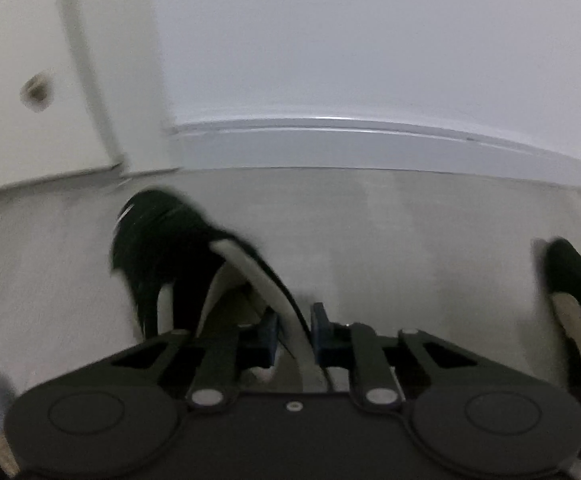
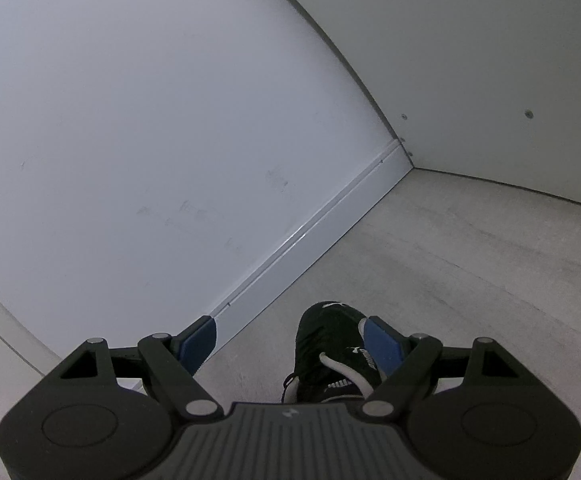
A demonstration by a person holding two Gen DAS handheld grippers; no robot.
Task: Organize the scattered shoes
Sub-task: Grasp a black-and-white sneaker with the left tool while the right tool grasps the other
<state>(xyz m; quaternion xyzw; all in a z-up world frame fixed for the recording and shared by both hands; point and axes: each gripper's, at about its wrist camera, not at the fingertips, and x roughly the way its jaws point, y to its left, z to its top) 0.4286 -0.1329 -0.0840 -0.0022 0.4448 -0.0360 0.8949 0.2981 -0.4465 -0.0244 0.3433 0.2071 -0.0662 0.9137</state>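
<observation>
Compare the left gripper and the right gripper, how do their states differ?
The left gripper is shut on the collar of a black sneaker; the right gripper is open, holding nothing. The left one's shoe looks lifted and tilted; the right hangs over a black shoe resting on the floor. Both have blue pads.

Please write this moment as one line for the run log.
left gripper: shut on collar of black sneaker | right gripper: open above second black sneaker | floor: grey, by white wall

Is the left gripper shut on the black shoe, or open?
Shut on it. The left gripper has its blue pads close together, pinching the white-lined collar of the black shoe.
</observation>
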